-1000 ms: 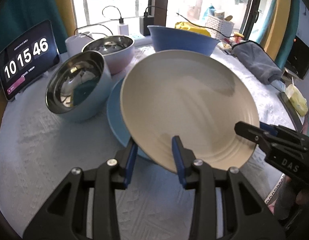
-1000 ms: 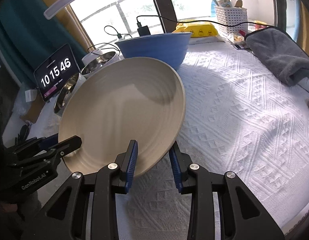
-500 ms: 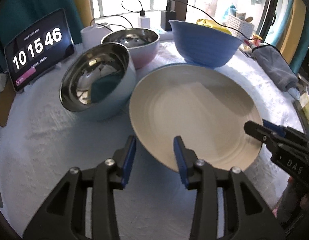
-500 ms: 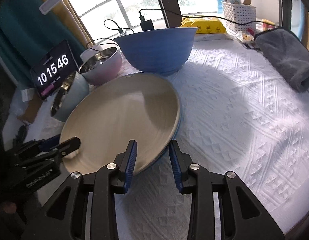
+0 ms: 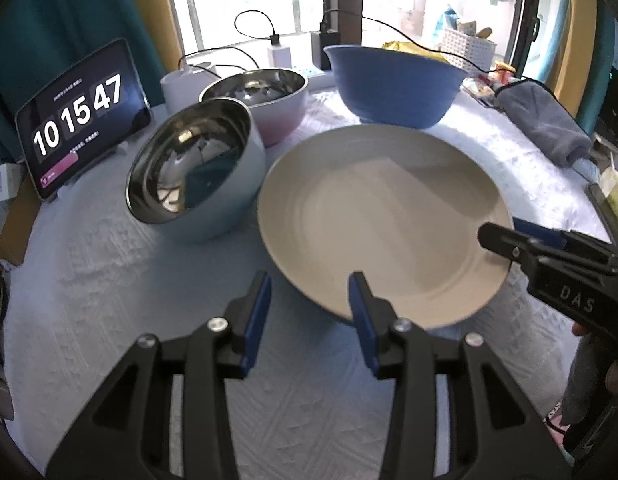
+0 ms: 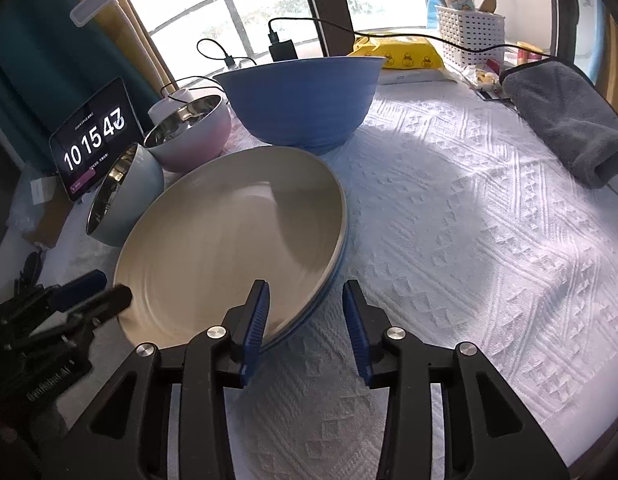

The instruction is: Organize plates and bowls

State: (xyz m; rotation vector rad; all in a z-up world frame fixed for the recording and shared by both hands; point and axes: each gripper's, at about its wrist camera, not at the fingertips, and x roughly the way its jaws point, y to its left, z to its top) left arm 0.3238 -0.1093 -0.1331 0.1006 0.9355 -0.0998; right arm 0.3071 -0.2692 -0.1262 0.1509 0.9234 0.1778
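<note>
Plate (image 5: pixel 383 216), cream-coloured, lies flat on a blue plate (image 6: pixel 336 268) whose rim peeps out beneath it, the pair resting on the white-clothed bench (image 6: pixel 469 240). Both claws flank its near edge: the left claw (image 5: pixel 309 312) at the near-left rim, the right claw (image 6: pixel 305 316) at the near-right rim, each pointing steeply down toward it. Left claw is released, its pads clear of the rim. Right claw has just been opening; the rim sits by its left pad, nothing clamped, so it too reads as released. Remaining to sort, by my judgement, are the bowls beyond: a tilted steel-lined pale blue bowl (image 5: pixel 197 176) just left of the plates, nearer the left claw, a pink bowl (image 5: pixel 265 100) behind it, and a large blue bowl (image 5: pixel 393 84) farther back.
</note>
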